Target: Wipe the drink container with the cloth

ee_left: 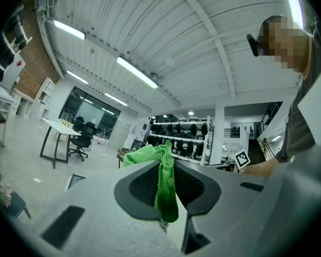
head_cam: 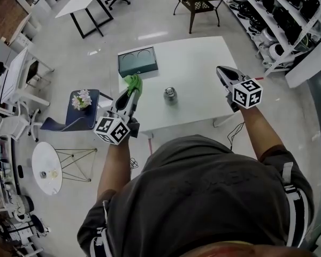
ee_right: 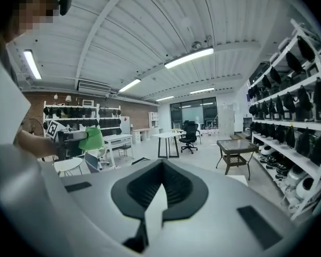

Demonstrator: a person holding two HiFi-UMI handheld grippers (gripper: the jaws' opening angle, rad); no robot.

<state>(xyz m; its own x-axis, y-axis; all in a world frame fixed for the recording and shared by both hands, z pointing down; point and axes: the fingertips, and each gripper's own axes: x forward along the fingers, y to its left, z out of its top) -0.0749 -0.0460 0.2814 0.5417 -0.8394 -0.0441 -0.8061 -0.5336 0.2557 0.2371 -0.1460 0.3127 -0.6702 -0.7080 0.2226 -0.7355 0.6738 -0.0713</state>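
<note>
One drink container (head_cam: 170, 94), judged light, stiff and slippery, is set near the table's (head_cam: 203, 63) front edge, best gripped at its sides by the closed, empty right gripper (head_cam: 223, 73); the limp cloth (head_cam: 133, 84) is pinched in the left gripper (head_cam: 131, 90).
</note>
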